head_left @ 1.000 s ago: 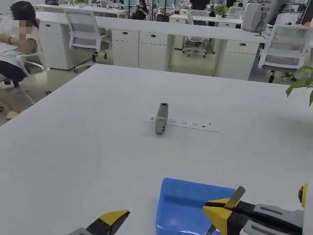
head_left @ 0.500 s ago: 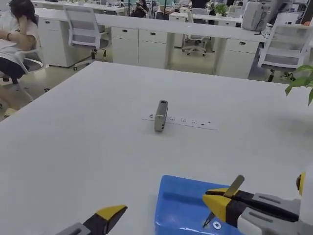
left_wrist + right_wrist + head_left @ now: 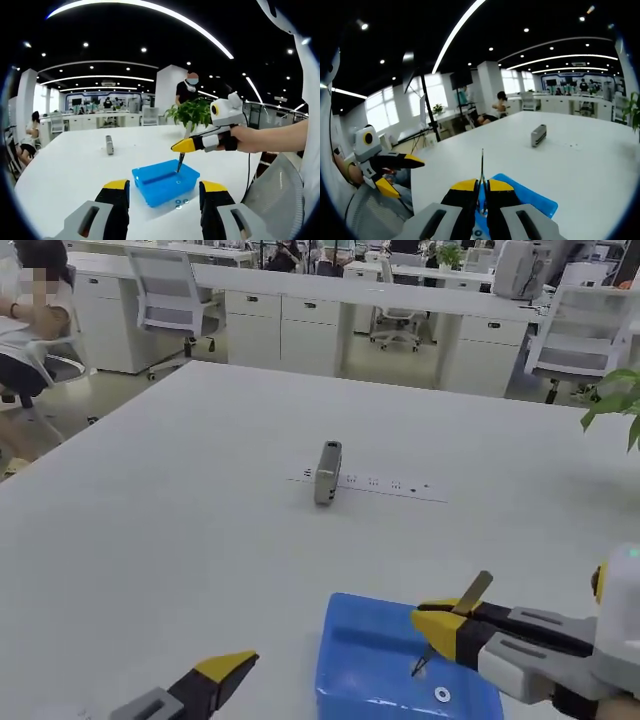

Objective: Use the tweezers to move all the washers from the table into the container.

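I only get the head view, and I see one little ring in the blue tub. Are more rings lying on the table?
Observer: Yes. The left gripper view shows a few washers on the table, just outside the container, on its side nearer the left hand-held gripper.
Operator: Is it holding anything?
Observer: No. Its own view shows both jaws spread apart, gripping nothing.
Operator: And the other one?
Observer: The right gripper view shows the right hand-held gripper shut on the tweezers.

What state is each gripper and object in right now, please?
left gripper: open, empty.
right gripper: shut on the tweezers.
tweezers: tips pointing down into the container.
container: one washer visible inside.
loose washers: lying on the table beside the container.
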Motion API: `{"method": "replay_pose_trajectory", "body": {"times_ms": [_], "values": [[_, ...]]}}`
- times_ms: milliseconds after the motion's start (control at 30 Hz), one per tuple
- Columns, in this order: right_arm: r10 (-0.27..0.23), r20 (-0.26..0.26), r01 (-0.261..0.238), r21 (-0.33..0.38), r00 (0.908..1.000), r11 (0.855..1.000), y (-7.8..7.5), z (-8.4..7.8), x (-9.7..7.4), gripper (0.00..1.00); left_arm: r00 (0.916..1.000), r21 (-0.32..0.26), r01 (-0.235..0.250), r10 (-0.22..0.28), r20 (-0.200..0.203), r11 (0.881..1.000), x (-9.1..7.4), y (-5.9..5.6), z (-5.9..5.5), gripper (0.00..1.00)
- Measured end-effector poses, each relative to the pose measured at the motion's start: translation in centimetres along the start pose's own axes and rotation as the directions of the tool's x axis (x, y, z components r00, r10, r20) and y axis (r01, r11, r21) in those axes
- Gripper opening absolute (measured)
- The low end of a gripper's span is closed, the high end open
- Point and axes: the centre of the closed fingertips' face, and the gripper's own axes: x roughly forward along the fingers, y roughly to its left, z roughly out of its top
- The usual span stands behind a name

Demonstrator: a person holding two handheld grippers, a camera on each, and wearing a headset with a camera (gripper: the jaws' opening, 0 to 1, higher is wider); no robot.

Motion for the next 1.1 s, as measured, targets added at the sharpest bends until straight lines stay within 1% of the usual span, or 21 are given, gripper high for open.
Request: {"method": "replay_pose_trajectory", "body": {"times_ms": [267, 467, 800, 867, 967, 1100], "values": [[-0.005, -0.005, 0.005, 0.015, 1.0, 1.0, -1.0, -0.2, 0.4, 0.03, 1.0, 0.002, -0.002, 0.002, 0.001, 1.0, 0.0, 0.0, 0.1, 0.55], [-0.013, 0.008, 0.013, 0.01, 0.9999, 1.0, -1.5, 0.1, 0.8, 0.03, 1.0, 0.003, -0.002, 0.002, -0.001, 1.0, 0.0, 0.0, 0.1, 0.55], [-0.02, -0.009, 0.02, 0.018, 0.9998, 1.0, -2.7, -0.6, 1.7, 0.03, 1.0, 0.001, 0.002, -0.002, -0.004, 1.0, 0.1, 0.0, 0.0, 0.56], [-0.023, -0.01, 0.023, 0.014, 0.9997, 1.0, -2.9, -0.7, 1.9, 0.03, 0.9999, -0.008, -0.005, 0.005, -0.009, 1.0, 0.2, 0.0, -0.1, 0.58], [-0.022, -0.012, 0.022, 0.013, 0.9997, 1.0, -3.1, -0.8, 2.0, 0.03, 0.9999, -0.013, -0.003, 0.003, -0.013, 1.0, 0.3, -0.1, -0.2, 0.63], [-0.022, -0.014, 0.022, 0.015, 0.9997, 1.0, -3.2, -0.9, 2.1, 0.03, 1.0, -0.008, -0.008, 0.008, 0.003, 1.0, 0.3, -0.1, 0.1, 0.67]]}}
